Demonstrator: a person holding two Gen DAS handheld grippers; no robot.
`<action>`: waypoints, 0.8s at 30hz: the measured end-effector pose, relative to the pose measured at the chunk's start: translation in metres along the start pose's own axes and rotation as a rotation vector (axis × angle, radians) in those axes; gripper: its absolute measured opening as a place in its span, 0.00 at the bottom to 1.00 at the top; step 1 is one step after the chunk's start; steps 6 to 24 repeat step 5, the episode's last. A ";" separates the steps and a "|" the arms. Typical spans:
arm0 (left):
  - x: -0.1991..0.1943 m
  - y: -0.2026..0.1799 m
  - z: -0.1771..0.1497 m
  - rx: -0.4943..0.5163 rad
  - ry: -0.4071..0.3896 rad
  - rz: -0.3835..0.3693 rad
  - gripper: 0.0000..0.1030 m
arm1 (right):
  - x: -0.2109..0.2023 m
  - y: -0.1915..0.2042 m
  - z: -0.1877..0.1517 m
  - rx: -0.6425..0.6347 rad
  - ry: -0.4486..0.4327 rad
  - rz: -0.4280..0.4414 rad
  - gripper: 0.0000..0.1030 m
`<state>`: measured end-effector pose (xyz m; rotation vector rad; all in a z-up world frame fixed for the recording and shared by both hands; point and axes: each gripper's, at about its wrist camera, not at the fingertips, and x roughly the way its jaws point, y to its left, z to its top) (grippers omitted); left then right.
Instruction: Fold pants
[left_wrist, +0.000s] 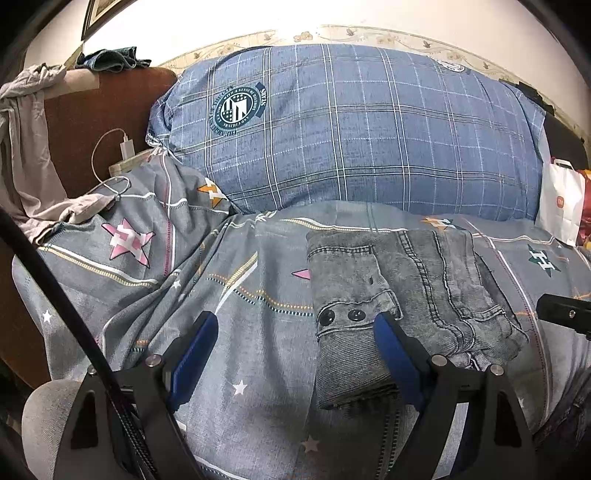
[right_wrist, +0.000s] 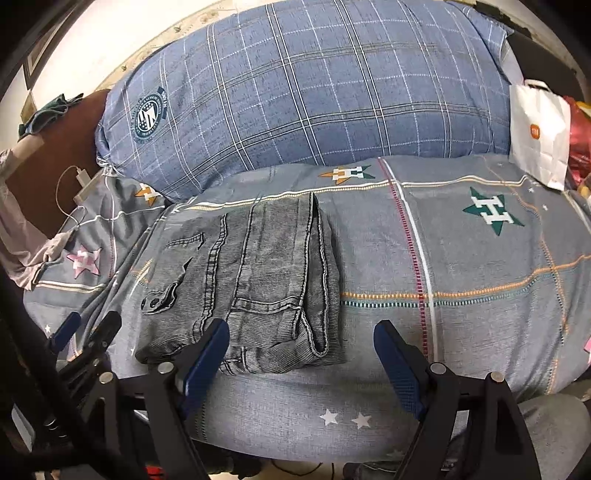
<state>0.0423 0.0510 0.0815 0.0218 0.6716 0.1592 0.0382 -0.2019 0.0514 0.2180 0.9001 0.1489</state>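
Observation:
The grey denim pants (left_wrist: 402, 295) lie folded into a compact bundle on the grey star-patterned bedsheet (left_wrist: 147, 295). They also show in the right wrist view (right_wrist: 255, 280). My left gripper (left_wrist: 295, 328) is open and empty, its right finger (left_wrist: 391, 350) over the bundle's near left part. My right gripper (right_wrist: 301, 336) is open and empty, just in front of the bundle's near right corner, its left finger (right_wrist: 207, 350) at the bundle's near edge. The left gripper's tips (right_wrist: 88, 332) show at the left of the right wrist view.
A big blue plaid pillow (left_wrist: 351, 129) lies behind the pants. A white paper bag (right_wrist: 539, 133) stands at the right. A white charger with cable (left_wrist: 125, 147) and a beige garment (left_wrist: 26, 147) sit at the left by a brown headboard (left_wrist: 103, 110).

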 end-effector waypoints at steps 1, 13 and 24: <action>0.002 0.001 0.000 -0.003 0.006 -0.004 0.84 | 0.001 0.000 0.000 -0.003 -0.002 0.000 0.81; 0.007 0.000 -0.001 0.000 0.026 -0.016 0.84 | 0.004 -0.001 -0.002 -0.026 -0.008 -0.014 0.81; 0.007 0.000 -0.001 0.000 0.026 -0.016 0.84 | 0.004 -0.001 -0.002 -0.026 -0.008 -0.014 0.81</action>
